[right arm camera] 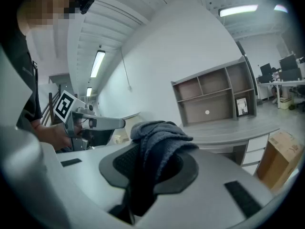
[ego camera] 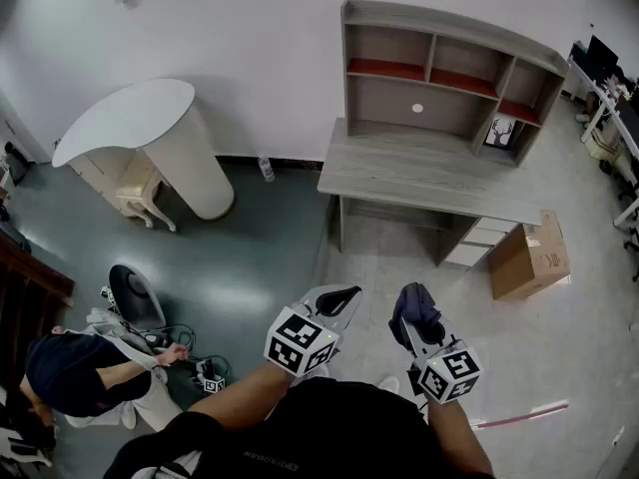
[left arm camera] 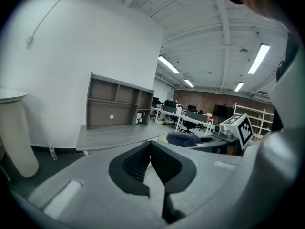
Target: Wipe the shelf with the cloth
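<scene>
Right tool (right arm camera: 145, 175): jaws pinching a dark blue-grey knitted cloth (right arm camera: 159, 142). The cloth is bunched between the pads, and its folds spill over the top of the jaws.

Left tool (left arm camera: 151, 163): jaws pressed together, nothing between them.

Both tools are held in the air side by side. The left tool is just left of the right tool, and they are not touching.

Grey wooden shelf unit with open compartments (ego camera: 449, 68): stands on the back edge of the grey wooden worktop (ego camera: 419, 173), well ahead of both tools. The cloth is well apart from it. The upper compartments have red floors. A small framed picture (ego camera: 501, 131) stands in the lower right compartment.

Brown cardboard box (ego camera: 529, 257): on the floor, ahead and to the right of the right tool, just beside the worktop's drawer end.

White rounded cabinet (ego camera: 150, 138): against the wall, ahead and to the left of the left tool.

A person in dark clothing (ego camera: 70, 372) is down low, to the left of the left tool.
</scene>
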Demonstrator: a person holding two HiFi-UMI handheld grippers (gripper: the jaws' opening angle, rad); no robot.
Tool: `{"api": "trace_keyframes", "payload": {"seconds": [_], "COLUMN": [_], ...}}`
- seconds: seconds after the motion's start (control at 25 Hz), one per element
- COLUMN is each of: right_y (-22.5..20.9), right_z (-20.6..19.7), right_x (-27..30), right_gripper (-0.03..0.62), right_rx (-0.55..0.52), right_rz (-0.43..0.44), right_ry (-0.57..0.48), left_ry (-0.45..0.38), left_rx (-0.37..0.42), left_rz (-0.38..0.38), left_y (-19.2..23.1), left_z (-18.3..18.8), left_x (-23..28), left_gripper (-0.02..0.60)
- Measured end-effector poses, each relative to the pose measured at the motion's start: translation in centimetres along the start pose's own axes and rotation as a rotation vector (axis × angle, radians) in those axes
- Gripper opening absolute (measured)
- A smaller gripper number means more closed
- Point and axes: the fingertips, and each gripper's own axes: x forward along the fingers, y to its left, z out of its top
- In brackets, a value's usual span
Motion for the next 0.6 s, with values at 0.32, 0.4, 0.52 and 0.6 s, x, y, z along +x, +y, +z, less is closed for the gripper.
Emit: {"api": "trace_keyframes", "payload": {"seconds": [0.32, 0.4, 0.52, 0.6], "right_y": [0.31, 0.5, 0.51, 0.47], "right_z": [0.08, 0.19, 0.54, 0.73], "right_x": [0.19, 0.26, 0.22, 0.22], "right_gripper": [0.089, 0.089, 0.089, 0.091], "right_rx": [-0.004, -0.008, 0.001, 0.024], "right_rz": [0.006, 0.009, 0.006, 0.011], "right_ry": [0.0, -0.002, -0.014, -0.026], "left_ry": [-0.005, -0.005, -0.001, 0.0], "left_rx": [0.001, 0.004, 0.002, -0.016], "left_rz": [0.003, 0.003, 0.001, -0.008], "left_y": [0.3, 0.41, 0.5, 0.58], "left_z": [0.14, 0.15, 0.06, -0.05], "left_x": [-0.24, -0.3, -0.25, -0.22], "left_gripper": [0.008, 0.008, 0.008, 0.008]}}
